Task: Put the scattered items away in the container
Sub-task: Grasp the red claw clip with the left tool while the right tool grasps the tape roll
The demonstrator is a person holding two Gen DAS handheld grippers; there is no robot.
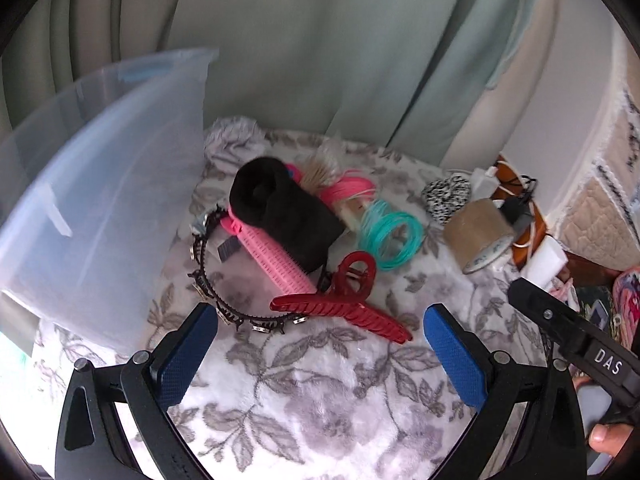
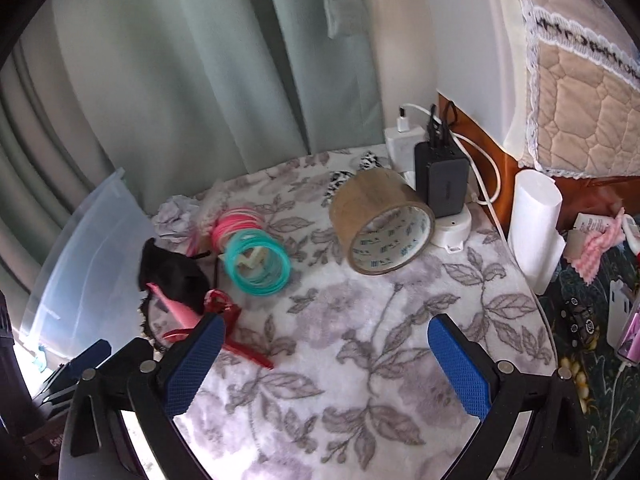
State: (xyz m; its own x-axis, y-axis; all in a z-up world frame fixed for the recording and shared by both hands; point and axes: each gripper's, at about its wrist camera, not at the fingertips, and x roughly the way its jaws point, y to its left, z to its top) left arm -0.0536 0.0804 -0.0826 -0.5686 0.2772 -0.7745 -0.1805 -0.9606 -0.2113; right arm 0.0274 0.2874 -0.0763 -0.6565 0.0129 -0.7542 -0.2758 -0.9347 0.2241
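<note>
A: Where are the scattered items seen?

B: A pile is seen on the floral blanket (image 1: pixel 320 392): a red claw clip (image 1: pixel 344 304) in front, a pink comb-like piece (image 1: pixel 272 256) partly covered by a black cloth (image 1: pixel 280 208), and a dark beaded headband (image 1: pixel 224 304) curved beside them. Teal bangles (image 1: pixel 390 240) and pink bangles (image 1: pixel 348 188) are found just behind.

A: And the container?

B: A clear plastic container (image 1: pixel 100 184) is seen to the left, just beside the pile. What it holds cannot be told through the hazy wall.

A: The grippers?

B: The left gripper (image 1: pixel 320 356) is held released, nothing between its blue pads, near the claw clip. The right gripper (image 2: pixel 324 364) is likewise spread wide and empty.

A: Farther out?

B: A roll of brown tape (image 2: pixel 380 220) is seen on its side, with a black charger (image 2: pixel 442 184) behind it.
</note>
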